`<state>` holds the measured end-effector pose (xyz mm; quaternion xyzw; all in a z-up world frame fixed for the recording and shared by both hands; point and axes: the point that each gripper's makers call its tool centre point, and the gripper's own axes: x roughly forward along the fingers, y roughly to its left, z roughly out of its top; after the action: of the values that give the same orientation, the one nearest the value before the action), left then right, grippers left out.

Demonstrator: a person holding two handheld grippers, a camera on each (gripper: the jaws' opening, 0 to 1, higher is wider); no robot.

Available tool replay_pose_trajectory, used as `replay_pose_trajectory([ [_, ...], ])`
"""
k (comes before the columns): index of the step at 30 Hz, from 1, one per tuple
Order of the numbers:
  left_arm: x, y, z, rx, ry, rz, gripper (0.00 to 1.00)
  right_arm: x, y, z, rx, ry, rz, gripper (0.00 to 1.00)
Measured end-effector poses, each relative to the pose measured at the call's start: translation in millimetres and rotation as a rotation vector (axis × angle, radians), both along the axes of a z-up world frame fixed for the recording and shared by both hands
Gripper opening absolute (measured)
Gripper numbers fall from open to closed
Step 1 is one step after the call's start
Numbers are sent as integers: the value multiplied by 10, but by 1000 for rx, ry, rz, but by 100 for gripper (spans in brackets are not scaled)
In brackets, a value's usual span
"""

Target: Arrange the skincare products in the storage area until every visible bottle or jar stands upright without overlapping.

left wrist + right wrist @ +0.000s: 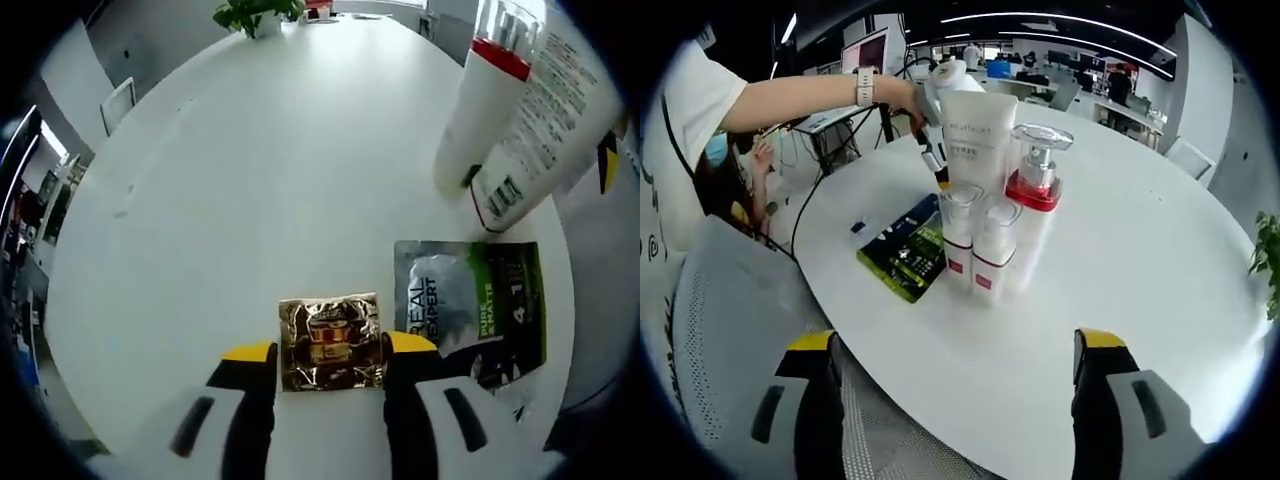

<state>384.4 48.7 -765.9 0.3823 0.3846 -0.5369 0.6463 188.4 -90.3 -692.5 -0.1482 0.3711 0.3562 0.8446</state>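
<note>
**Gold sachet in the left jaws, bottles already grouped**

The left gripper (331, 352) is closed on a small gold sachet (331, 342), one yellow-tipped jaw pressing each side edge, so the packet sits flat and face-on between them, low over the white table (250, 170). Holding it by the edges keeps it from folding and would let it be set down flat, I judge. Just beside it, to the right in the left gripper view, a green sachet (480, 300) lies flat on the table; beyond that rise a white tube (545, 110) and a bottle with a red collar (480, 100).

The right gripper (955, 375) holds nothing; its jaws stand wide apart, near the table edge and well back from the products, probably waiting.

In the right gripper view the cluster stands upright near the table's middle: the tube (978, 135), a pump bottle (1035, 200) and two small bottles (975, 250) close together, perhaps touching. The green sachet (905, 250) lies just beside them. A person's arm (800, 100) reaches in behind the tube.
</note>
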Motion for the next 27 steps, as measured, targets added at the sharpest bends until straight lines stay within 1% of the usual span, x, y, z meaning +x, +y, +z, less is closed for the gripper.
replay_pose_trajectory([
  [3, 17, 11, -13, 1, 18, 19, 40, 2, 0, -4, 0, 2, 1, 96],
  [5, 22, 25, -24, 0, 41, 41, 39, 1, 5, -9, -1, 2, 2, 96],
  [8, 12, 33, -29, -6, 57, 50, 38, -3, 11, -10, 0, 3, 4, 96],
  [11, -14, 29, -16, -4, 48, 59, 36, -7, 26, -16, 3, 5, 7, 96],
  [13, 7, 28, -21, -2, 44, 61, 36, -7, 30, -26, 2, 6, 8, 96],
  [14, 19, 32, -24, -5, 51, 77, 36, -9, 33, -30, 2, 8, 9, 96],
  [15, 35, 38, -34, -15, 65, 111, 36, -10, 38, -29, 3, 8, 9, 96],
  [18, -1, 39, -20, -19, 52, 95, 35, -6, 57, -18, 19, 11, 2, 96],
  [19, 6, 34, -11, -20, 51, 102, 35, -12, 63, -20, 22, 15, 4, 95],
  [20, 4, 42, -9, -20, 56, 131, 35, -24, 69, -26, 24, 22, 7, 93],
  [22, -22, 47, -8, -28, 57, 155, 35, -37, 81, -34, 29, 28, 8, 92],
  [27, -77, 64, 6, -38, 44, 172, 34, -81, 138, -32, 67, 47, 13, 88],
])
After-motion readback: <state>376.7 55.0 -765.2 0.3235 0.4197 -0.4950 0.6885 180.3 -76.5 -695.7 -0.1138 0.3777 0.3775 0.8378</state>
